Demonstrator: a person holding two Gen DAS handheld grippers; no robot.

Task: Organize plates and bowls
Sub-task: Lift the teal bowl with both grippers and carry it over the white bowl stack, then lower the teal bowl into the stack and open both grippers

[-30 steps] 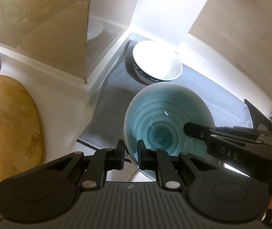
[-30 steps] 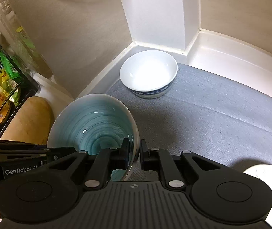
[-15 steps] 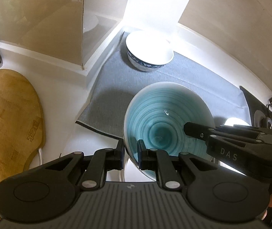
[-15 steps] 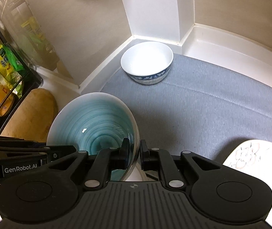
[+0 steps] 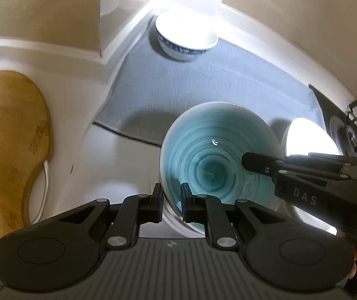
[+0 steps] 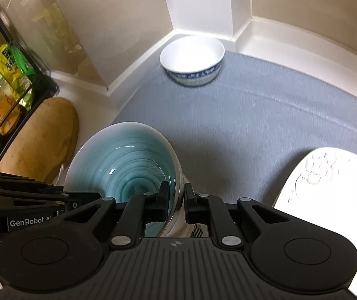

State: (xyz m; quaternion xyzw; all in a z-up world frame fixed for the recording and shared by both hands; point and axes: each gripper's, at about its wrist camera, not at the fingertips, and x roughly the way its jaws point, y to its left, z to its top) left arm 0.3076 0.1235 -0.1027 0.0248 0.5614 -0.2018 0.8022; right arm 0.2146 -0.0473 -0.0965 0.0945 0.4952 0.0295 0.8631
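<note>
teal bowl: tilted, off the mat | white bowl with blue band: upright in back corner | flowered plate: near right edge

Teal rings, blue band, grey mat
I see a bowl glazed teal in concentric rings with a pale rim, a white bowl with a blue patterned band outside, a grey mat, a white plate with a faint floral drawing, a tan wooden board, and black claws
</note>
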